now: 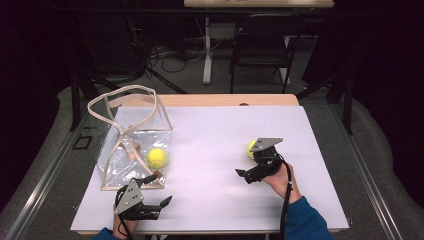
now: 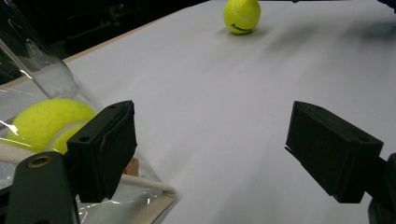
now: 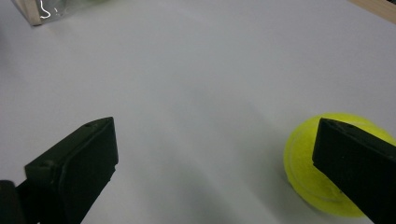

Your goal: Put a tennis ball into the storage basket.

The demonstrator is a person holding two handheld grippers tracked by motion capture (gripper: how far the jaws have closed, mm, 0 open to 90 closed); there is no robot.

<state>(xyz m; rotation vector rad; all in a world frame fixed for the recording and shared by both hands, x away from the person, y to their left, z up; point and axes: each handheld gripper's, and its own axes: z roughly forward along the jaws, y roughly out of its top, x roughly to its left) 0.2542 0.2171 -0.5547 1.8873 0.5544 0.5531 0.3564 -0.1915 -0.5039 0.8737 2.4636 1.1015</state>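
Note:
A clear plastic bag [image 1: 131, 145] with beige handles stands at the left of the white mat and holds a yellow tennis ball [image 1: 156, 158]. A second tennis ball [image 1: 249, 148] lies on the mat right of centre. My left gripper [image 1: 159, 190] is open just in front of the bag's near corner; in the left gripper view [image 2: 219, 149] its left jaw is beside the bagged ball [image 2: 44, 121], with the loose ball [image 2: 241, 15] far ahead. My right gripper [image 1: 248, 162] is open next to the loose ball; in the right gripper view [image 3: 215, 163] the ball [image 3: 301, 163] lies against the right jaw, partly behind it.
The white mat [image 1: 215, 125] covers a wooden table [image 1: 210, 100]. The bag's wooden-edged corner [image 3: 32, 11] lies far ahead of the right gripper. A dark chair [image 1: 262, 45] and a white table leg [image 1: 207, 55] stand on the floor beyond the table.

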